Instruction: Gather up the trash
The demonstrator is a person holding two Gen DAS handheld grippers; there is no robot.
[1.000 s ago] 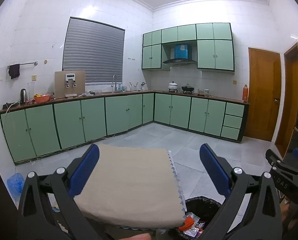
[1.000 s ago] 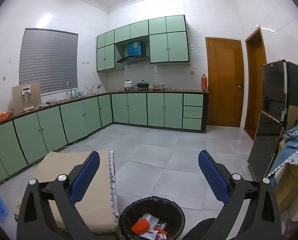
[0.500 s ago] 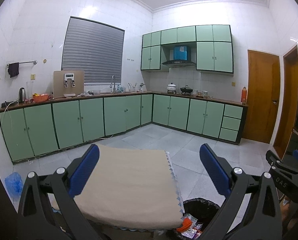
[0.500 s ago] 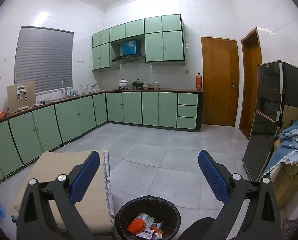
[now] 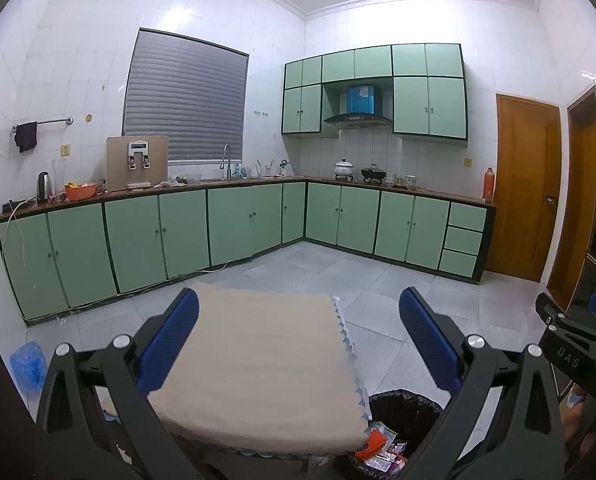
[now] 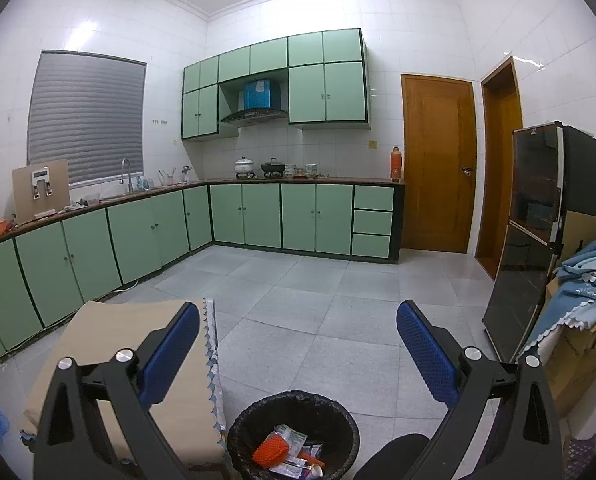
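A black-lined trash bin point(image 6: 294, 432) stands on the floor beside a small table with a beige cloth point(image 6: 114, 344). Inside it lie an orange mesh piece point(image 6: 270, 446) and several wrappers point(image 6: 294, 466). In the left wrist view the bin point(image 5: 401, 408) shows at the table's point(image 5: 266, 364) right corner. My left gripper point(image 5: 298, 340) is open and empty above the table. My right gripper point(image 6: 298, 344) is open and empty above the bin. The right gripper's body point(image 5: 573, 352) shows at the right edge of the left wrist view.
Green cabinets point(image 6: 258, 216) run along the left and far walls. A black fridge point(image 6: 537, 240) and boxes under blue cloth point(image 6: 585, 280) stand at the right. A blue bag point(image 5: 28, 364) lies on the floor at the left. Two wooden doors point(image 6: 437, 164) are at the back.
Both grippers have tilted and risen a little, so the room sits lower in view. Both stay open and empty. The trash in the bin has not moved.
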